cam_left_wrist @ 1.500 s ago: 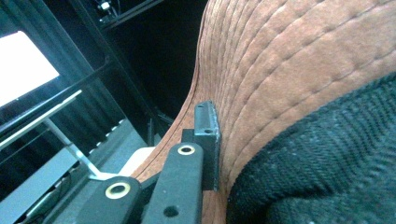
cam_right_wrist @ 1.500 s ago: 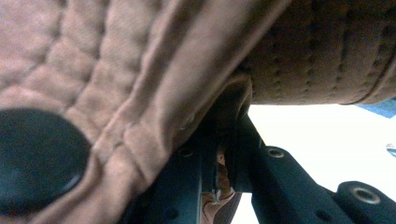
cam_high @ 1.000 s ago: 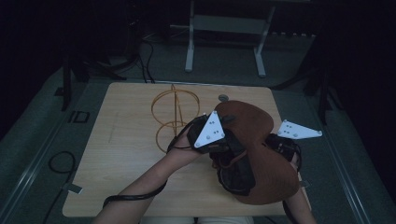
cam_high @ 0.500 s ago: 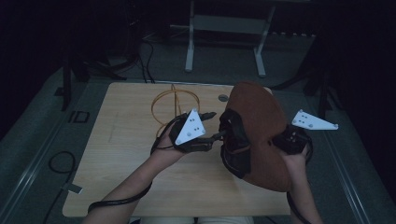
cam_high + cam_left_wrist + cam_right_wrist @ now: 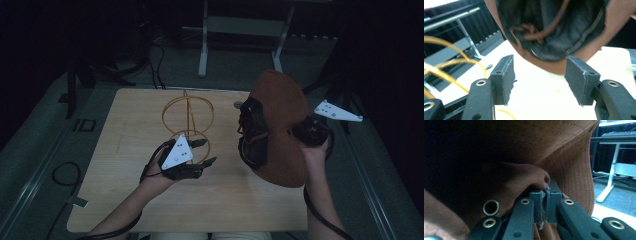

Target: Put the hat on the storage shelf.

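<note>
since the earlier frames the left gripper (image 5: 197, 152) has come away from the brown hat (image 5: 280, 127) and dropped low over the table (image 5: 130, 150), beside the gold wire stand (image 5: 187, 120); its jaws have just been opening, nothing between them. the right gripper (image 5: 305, 134) has carried the hat up and toward the table's right edge.

high view: hat hangs in the air over the right part of the table, held on edge, tilted. brown, wide brim, dark lining and a dark band facing left toward the left gripper. right hand (image 5: 315, 150) under it. the stand is upright on the table, two wire rings on a stem, nothing on it. hat and stand well apart.

left gripper view: jaws spread, empty, the left gripper (image 5: 539, 82) aimed at the hat (image 5: 554, 32) a little way off. hat's inside shows: dark woven lining, a brown cord knotted across it, brown brim round the edge. yellow wire of the stand (image 5: 454, 62) at left, table (image 5: 539, 100) below.

right gripper view: jaws of the right gripper (image 5: 545, 202) pressed together, pinching a fold of the hat (image 5: 571, 165). brown stitched fabric close above; a metal eyelet (image 5: 490, 207) at lower left.
</note>
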Tool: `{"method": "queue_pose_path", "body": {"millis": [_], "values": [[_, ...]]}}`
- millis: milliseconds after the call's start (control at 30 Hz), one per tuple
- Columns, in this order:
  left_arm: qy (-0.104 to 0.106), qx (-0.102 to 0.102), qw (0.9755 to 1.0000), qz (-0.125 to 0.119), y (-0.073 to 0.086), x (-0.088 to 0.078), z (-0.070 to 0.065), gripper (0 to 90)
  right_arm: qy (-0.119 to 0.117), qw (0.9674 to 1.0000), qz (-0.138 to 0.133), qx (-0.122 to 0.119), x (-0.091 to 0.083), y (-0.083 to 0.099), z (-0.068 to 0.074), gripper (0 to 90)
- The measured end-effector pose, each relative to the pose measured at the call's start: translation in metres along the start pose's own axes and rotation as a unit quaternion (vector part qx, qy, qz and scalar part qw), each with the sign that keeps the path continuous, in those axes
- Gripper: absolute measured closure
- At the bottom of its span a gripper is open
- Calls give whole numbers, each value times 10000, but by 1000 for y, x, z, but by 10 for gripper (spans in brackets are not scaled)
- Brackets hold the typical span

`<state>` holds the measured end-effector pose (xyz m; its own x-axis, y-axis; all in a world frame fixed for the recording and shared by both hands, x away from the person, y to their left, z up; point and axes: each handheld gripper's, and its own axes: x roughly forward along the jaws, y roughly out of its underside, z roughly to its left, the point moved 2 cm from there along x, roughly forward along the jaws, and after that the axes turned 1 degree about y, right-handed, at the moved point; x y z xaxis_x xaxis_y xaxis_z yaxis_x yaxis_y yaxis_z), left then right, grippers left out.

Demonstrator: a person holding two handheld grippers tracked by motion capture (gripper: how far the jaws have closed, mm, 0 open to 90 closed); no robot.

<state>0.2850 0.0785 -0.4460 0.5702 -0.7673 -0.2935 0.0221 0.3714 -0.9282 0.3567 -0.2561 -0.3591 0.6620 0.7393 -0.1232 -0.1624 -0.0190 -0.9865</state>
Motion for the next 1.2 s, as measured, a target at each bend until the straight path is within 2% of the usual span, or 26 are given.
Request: {"method": "queue_pose_path", "body": {"millis": [133,233,333,467,533,767,833,967,1000,1033,1100,1133,1167,1200], "values": [[10,-114,9999,75,19,-7,-3,428,41,10000,-32,14,11,-9,-2,863],[29,-243,9995,221,36,-12,-4,428,69,9999,-84,66,23,-19,-5,863],[-4,-434,9985,337,55,-19,-2,428,103,9999,-73,66,31,-23,-6,862],[-201,-649,9969,394,80,-32,1,428,154,9999,-43,50,48,-28,-7,862],[-322,-745,9958,433,93,-39,3,428,111,9999,-36,125,57,-30,-8,862],[-659,-1124,9893,654,137,-63,6,409,270,9995,10,143,83,-38,-8,862],[-748,-1239,9875,616,145,-70,6,400,271,9995,-8,168,92,-41,-7,862],[-1004,-1348,9830,735,159,-80,9,356,232,9996,-36,181,112,-49,5,861],[-1045,-1373,9822,746,161,-82,10,356,232,9996,-36,181,112,-49,5,861],[-1091,-1425,9804,807,164,-85,11,332,224,9996,-41,180,115,-50,7,861],[-1084,-1460,9799,822,165,-86,13,292,186,9996,-47,189,120,-53,11,861],[-1220,-1499,9779,802,170,-91,16,292,151,9997,-46,188,123,-54,14,861],[-1262,-1550,9762,838,172,-92,18,222,4,9996,-47,275,132,-56,21,861],[-1297,-1627,9741,883,173,-93,19,165,2,9996,-20,271,136,-57,24,861]]}}
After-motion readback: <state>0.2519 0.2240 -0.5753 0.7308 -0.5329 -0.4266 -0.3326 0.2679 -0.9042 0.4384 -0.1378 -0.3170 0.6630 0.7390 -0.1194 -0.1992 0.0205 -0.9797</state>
